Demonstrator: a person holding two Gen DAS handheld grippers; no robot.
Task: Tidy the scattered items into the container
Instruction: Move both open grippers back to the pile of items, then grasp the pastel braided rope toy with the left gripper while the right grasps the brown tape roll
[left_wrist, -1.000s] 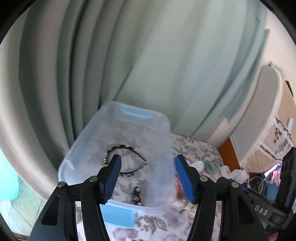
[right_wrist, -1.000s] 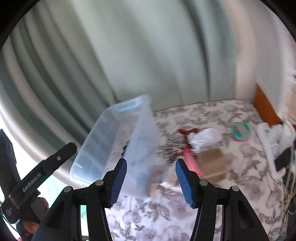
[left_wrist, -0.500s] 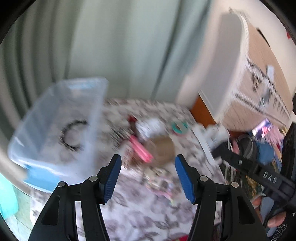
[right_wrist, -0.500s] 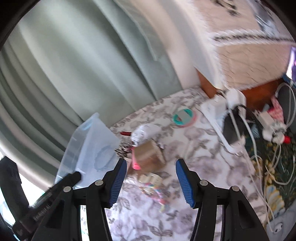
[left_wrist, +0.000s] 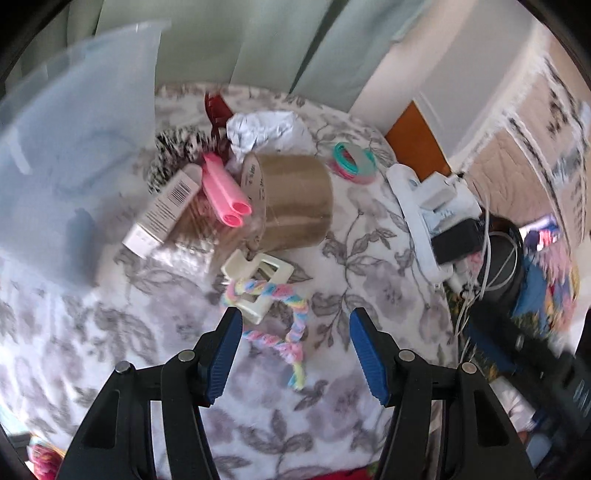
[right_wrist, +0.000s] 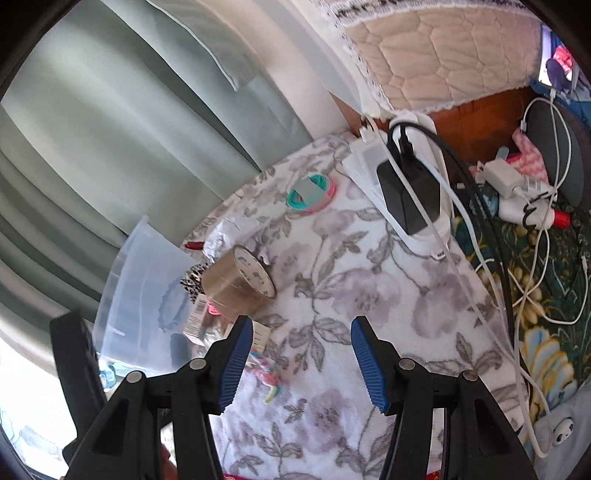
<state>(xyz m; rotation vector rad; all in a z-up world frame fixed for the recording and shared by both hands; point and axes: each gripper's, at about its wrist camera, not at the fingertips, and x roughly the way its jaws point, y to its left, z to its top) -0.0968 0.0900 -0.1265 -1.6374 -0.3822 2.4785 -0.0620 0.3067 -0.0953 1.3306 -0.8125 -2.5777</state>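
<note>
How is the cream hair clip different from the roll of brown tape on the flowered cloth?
The cream hair clip is pale, angular and open-framed; the roll of brown tape is tan and round. The clip looks smaller than the roll. The clip lies flat with a pastel braided cord through it, while the roll lies tipped on its side among other items. Both rest on the flowered cloth, outside the clear container.

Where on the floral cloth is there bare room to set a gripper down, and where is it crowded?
Bare cloth lies between the tape roll and the white power strip, running toward the right gripper. Another free patch sits in front of the pastel braided tie. It is crowded beside the clear container: box, pink tube, tape, cream claw clip.
</note>
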